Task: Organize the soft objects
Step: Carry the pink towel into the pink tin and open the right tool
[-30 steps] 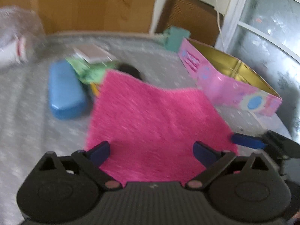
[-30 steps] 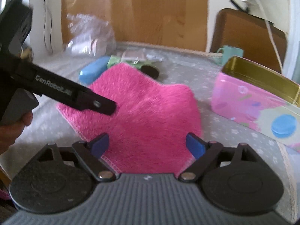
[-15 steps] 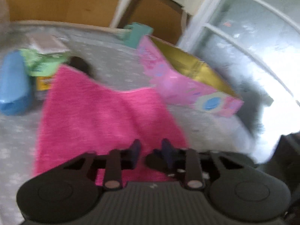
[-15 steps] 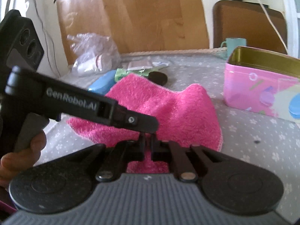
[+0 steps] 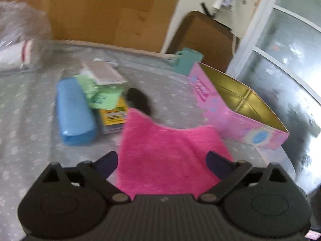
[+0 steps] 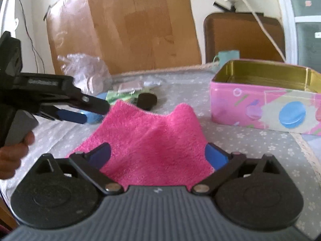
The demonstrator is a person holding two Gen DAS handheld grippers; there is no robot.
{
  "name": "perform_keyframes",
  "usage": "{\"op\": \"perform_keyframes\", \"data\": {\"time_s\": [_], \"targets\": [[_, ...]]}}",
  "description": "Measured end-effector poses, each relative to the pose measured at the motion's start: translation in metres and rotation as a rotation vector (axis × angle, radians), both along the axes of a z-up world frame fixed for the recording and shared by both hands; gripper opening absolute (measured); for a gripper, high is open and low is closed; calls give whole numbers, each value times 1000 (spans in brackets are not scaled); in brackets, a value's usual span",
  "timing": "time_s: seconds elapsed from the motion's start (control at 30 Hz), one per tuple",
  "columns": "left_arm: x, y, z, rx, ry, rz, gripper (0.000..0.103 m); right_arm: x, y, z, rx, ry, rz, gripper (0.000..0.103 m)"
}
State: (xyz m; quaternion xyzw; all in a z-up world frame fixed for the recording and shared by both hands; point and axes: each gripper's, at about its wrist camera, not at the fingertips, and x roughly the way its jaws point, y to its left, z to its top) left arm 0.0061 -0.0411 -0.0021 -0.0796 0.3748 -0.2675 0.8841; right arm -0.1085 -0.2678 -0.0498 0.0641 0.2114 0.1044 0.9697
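A pink fluffy towel [image 5: 168, 156] lies on the grey flowered tablecloth [image 5: 24, 124]; in the right wrist view [image 6: 148, 140] it is humped, with two corners raised. My left gripper [image 5: 162, 160] is open over the towel's near edge and holds nothing. My right gripper [image 6: 158, 154] is open with the towel's near edge between its blue pads, not clamped. The left gripper also shows in the right wrist view [image 6: 84, 110], open, at the towel's left side. An open pink tin [image 6: 266, 102] with a gold inside stands right of the towel.
Behind the towel lie a blue case [image 5: 74, 108], green and yellow packets [image 5: 106, 98] and a black round object [image 6: 146, 100]. A teal mug [image 5: 188, 62], a plastic bag [image 6: 84, 70] and a cardboard box [image 6: 124, 26] stand at the back. The table's edge runs at the right [image 6: 309, 150].
Both grippers were shut half a second ago and have now opened. The towel has dropped from them and now lies humped on the table.
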Motion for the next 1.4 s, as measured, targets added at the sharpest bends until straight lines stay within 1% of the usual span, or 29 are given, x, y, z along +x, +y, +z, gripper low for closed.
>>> {"op": "perform_keyframes", "data": {"time_s": [0.03, 0.07, 0.13, 0.17, 0.2, 0.27, 0.3, 0.33, 0.37, 0.43, 0.5, 0.53, 0.57, 0.63, 0.7, 0.77, 0.93, 1.0, 1.03, 1.1, 1.13, 1.17, 1.2, 1.23, 1.27, 1.3, 1.33, 1.37, 1.4], "targets": [[2, 3, -2, 0, 11, 8, 103, 2, -2, -1, 1, 7, 6, 103], [3, 4, -4, 7, 21, 13, 103, 7, -1, -2, -7, 31, 16, 103], [9, 4, -12, 28, 68, 11, 103, 22, 8, -8, -39, 105, 56, 103], [13, 3, -19, 24, 104, 1, 102, 27, 13, -13, -53, 143, 73, 103], [11, 0, -23, 18, 94, -4, 103, 28, 20, -16, -83, 129, 64, 100], [4, -11, -26, 53, 59, -39, 102, 28, 35, -17, -158, 120, 78, 68], [3, -17, -28, 49, 65, -72, 102, 27, 39, -16, -162, 107, 96, 58], [2, -23, -28, 28, 71, -103, 102, 26, 43, -15, -159, 101, 109, 35], [2, -28, -28, 0, 89, -136, 102, 26, 46, -14, -161, 94, 116, 15], [1, -41, -28, -36, 114, -200, 97, 27, 50, -12, -162, 86, 129, 11], [-3, -52, -27, -40, 101, -233, 96, 27, 50, -11, -151, 80, 133, 10], [-5, -54, -27, -59, 100, -248, 92, 25, 49, -11, -142, 72, 132, 10], [-4, -55, -25, -91, 114, -269, 86, 22, 47, -11, -134, 59, 124, 10], [0, -60, -17, -153, 127, -296, 84, 17, 39, -8, -96, 31, 105, 10], [3, -69, -4, -198, 106, -329, 84, 10, 32, 0, -88, -28, 75, 10], [7, -87, 18, -217, 59, -374, 84, 2, 26, 14, -133, -115, 34, 10], [13, -143, 71, -207, -92, -467, 86, 1, -4, 54, -209, -299, -86, 10], [21, -173, 82, -199, -136, -498, 89, 6, -22, 68, -224, -343, -132, 10], [26, -187, 83, -195, -142, -509, 92, 10, -32, 74, -228, -358, -158, 10], [39, -218, 77, -174, -148, -516, 97, 22, -55, 81, -233, -366, -208, 11], [45, -229, 72, -160, -147, -514, 101, 28, -66, 82, -226, -361, -226, 17], [50, -240, 67, -138, -144, -507, 103, 37, -79, 81, -216, -345, -245, 26], [56, -248, 60, -111, -141, -487, 103, 46, -89, 79, -216, -328, -267, 36], [62, -255, 53, -68, -133, -449, 103, 56, -101, 73, -229, -310, -315, 48], [66, -254, 50, -44, -127, -418, 102, 68, -109, 66, -243, -269, -343, 48], [69, -249, 47, -41, -120, -390, 102, 76, -119, 61, -240, -224, -363, 48], [71, -242, 46, -54, -115, -378, 102, 79, -129, 57, -215, -191, -386, 48], [72, -232, 45, -62, -116, -364, 102, 77, -140, 53, -168, -173, -405, 48], [73, -219, 46, -62, -124, -342, 102, 73, -146, 52, -136, -174, -411, 48]]}}
